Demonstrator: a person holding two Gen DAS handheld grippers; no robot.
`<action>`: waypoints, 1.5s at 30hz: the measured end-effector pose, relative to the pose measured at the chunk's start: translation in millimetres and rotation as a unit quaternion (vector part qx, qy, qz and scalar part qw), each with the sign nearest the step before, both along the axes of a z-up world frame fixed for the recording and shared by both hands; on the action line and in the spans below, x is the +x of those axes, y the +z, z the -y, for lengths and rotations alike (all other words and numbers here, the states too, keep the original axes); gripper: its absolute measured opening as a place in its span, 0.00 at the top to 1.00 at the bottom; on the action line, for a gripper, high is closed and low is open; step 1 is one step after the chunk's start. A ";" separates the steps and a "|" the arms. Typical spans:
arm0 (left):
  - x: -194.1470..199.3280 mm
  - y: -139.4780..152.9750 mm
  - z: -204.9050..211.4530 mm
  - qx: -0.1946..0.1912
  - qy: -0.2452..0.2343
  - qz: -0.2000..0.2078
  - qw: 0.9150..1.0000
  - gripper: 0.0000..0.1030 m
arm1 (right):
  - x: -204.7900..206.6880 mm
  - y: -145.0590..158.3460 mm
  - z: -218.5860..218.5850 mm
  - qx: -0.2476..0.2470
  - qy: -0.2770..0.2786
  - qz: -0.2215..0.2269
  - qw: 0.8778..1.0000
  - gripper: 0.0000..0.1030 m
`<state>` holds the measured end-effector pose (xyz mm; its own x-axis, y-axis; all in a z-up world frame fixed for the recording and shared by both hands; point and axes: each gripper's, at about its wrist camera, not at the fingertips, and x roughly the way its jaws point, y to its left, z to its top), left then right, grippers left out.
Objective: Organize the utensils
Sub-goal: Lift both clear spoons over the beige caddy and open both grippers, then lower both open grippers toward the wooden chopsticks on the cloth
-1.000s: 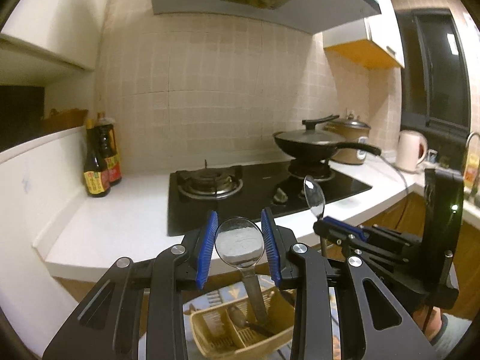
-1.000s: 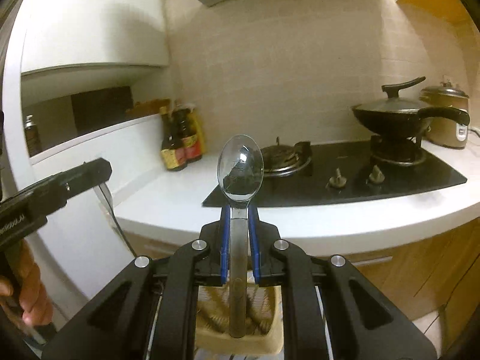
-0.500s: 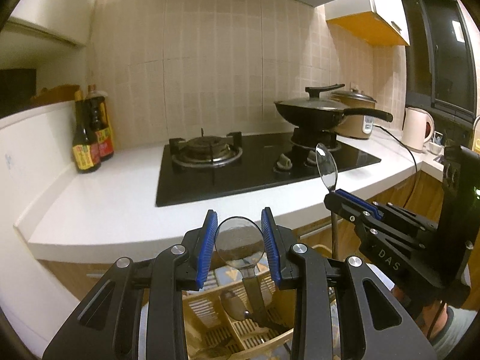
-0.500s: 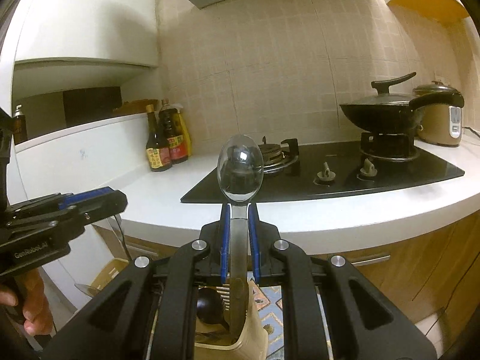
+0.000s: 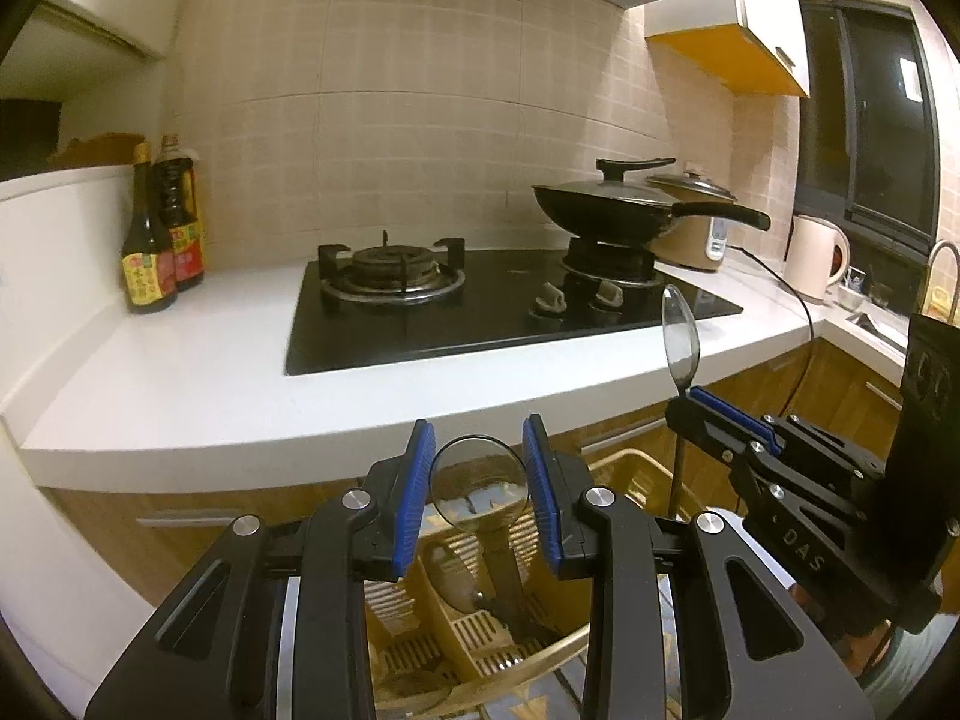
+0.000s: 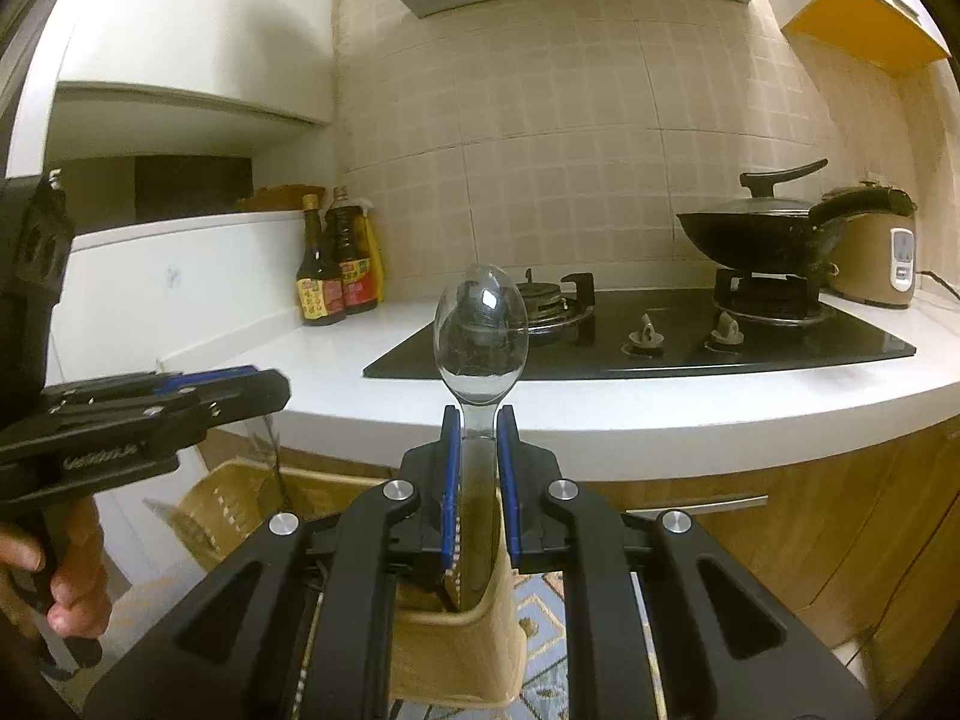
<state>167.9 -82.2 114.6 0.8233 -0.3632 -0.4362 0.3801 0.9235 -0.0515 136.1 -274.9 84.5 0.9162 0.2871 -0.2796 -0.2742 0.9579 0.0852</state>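
My left gripper has its blue pads on either side of the bowl of a steel spoon, whose handle runs down into a beige slotted utensil basket below; I cannot see whether the pads touch the bowl. My right gripper is shut on the handle of a second steel spoon, bowl upright, over the same basket. The right gripper with its spoon shows at the right of the left wrist view; the left gripper shows at the left of the right wrist view.
A white counter holds a black gas hob, a lidded wok, a rice cooker, a white kettle and two sauce bottles. Wooden cabinet fronts stand under the counter. A patterned mat lies on the floor.
Both grippers have dropped lower with their spoons; the counter now sits higher in view and the basket below is closer and larger. The grips look unchanged.
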 end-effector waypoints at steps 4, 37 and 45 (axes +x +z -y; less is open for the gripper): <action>-5.0 -2.5 -0.9 -0.001 -0.005 -0.001 1.000 0.70 | -10.8 -2.6 -1.0 -0.008 0.007 -0.002 1.000 0.90; -115.7 -100.7 -72.2 0.015 -0.013 -0.279 0.960 0.41 | -93.1 -56.2 -0.6 -0.133 0.014 -0.347 0.928 0.23; -121.8 -134.0 -52.6 0.078 -0.029 -0.308 0.948 0.56 | -95.1 -70.5 -1.2 -0.157 0.006 -0.366 0.917 0.37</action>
<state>46.1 -29.6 -19.4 0.3760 -0.2915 -0.8796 0.3729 0.9166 -0.1444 41.0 -273.7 14.0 0.4468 0.0950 -0.8896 -0.2634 0.9642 -0.0294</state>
